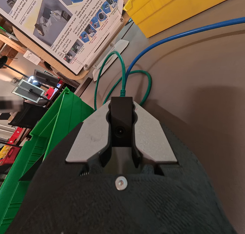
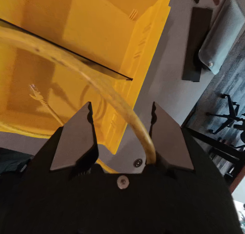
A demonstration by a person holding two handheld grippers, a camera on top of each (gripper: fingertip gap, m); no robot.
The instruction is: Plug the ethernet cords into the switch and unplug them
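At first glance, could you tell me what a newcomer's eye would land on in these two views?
Probably the black switch clamped in the left gripper, with a green cord plugged into its far end and looping over the table. Next, the yellow bin that fills the right wrist view, with a yellow cord running from it between the open fingers of the right gripper.
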